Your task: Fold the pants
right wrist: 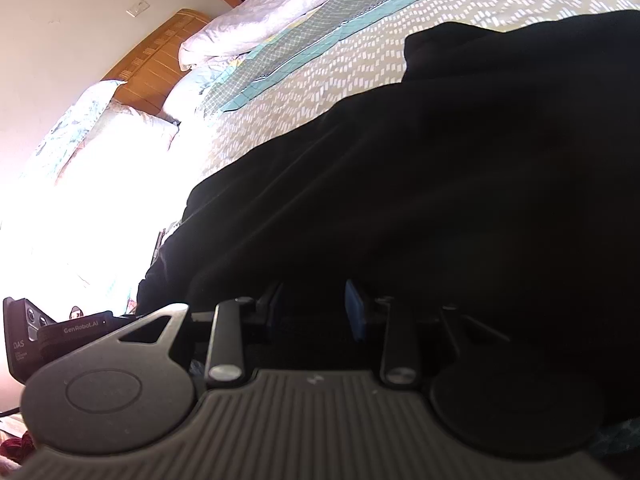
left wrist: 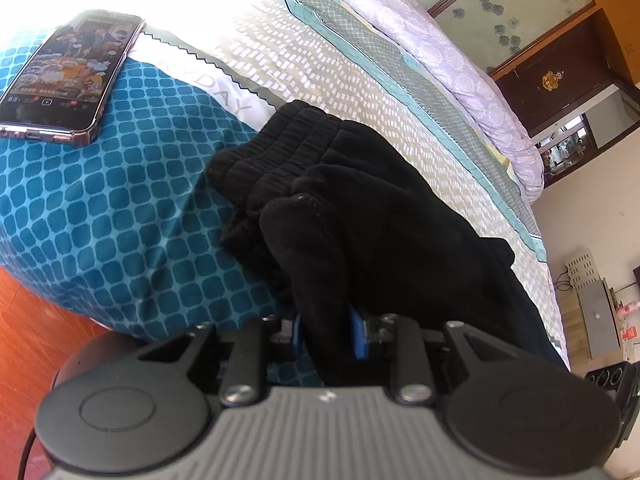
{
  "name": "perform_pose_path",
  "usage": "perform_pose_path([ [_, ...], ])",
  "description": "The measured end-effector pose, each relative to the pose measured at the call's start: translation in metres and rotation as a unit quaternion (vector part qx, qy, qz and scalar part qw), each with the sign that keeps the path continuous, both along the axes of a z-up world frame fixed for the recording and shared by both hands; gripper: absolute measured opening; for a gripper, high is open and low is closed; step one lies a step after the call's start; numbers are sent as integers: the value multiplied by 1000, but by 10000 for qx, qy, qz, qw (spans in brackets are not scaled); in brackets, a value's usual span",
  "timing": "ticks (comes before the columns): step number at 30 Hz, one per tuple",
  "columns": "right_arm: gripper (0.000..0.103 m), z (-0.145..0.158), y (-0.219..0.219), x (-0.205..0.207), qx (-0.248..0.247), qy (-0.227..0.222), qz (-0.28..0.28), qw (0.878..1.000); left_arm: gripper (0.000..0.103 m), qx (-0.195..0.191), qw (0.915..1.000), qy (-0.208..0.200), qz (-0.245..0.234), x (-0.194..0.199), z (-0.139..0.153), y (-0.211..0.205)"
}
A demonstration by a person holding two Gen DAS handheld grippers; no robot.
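Note:
Black pants (left wrist: pixel 360 200) lie on the bed, their ribbed waistband bunched toward the blue patterned part of the sheet. My left gripper (left wrist: pixel 326 330) is shut on a thick fold of the pants, with blue pads showing on either side of the cloth. In the right wrist view the pants (right wrist: pixel 420 180) fill most of the frame. My right gripper (right wrist: pixel 312 308) has its blue pads on either side of black cloth, and the fabric covers the fingertips; it holds the pants.
A phone (left wrist: pixel 68 76) with a lit screen lies on the blue sheet at the bed's corner. A lilac quilt (left wrist: pixel 460 60) runs along the far side. Pillows (right wrist: pixel 120 120) and a wooden headboard (right wrist: pixel 160 52) stand at the bed's head. The orange floor (left wrist: pixel 36 328) lies below.

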State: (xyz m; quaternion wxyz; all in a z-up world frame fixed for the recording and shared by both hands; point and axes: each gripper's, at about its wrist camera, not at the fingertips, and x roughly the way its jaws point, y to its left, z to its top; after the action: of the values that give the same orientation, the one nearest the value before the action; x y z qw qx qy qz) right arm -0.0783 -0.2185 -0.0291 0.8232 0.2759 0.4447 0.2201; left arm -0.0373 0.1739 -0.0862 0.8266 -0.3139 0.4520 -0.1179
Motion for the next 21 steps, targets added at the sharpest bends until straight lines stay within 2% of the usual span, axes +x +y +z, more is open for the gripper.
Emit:
perform_pose_path([
  [9,37,2,-3,1,-15,6,-19,10000,24,-3,10000,7,0,0,0,0],
  [15,39,17,-28,-7,29,-291,-441,9986,25,14,10000,-1,-4,-1,0,1],
  [18,38,7,-32,-5,-391,20,-484,9981,25,44,10000,1,-14,-1,1,-1],
  [21,36,6,-41,-6,-190,59,-549,9983,30,94,9999,45,-9,-2,8,0],
])
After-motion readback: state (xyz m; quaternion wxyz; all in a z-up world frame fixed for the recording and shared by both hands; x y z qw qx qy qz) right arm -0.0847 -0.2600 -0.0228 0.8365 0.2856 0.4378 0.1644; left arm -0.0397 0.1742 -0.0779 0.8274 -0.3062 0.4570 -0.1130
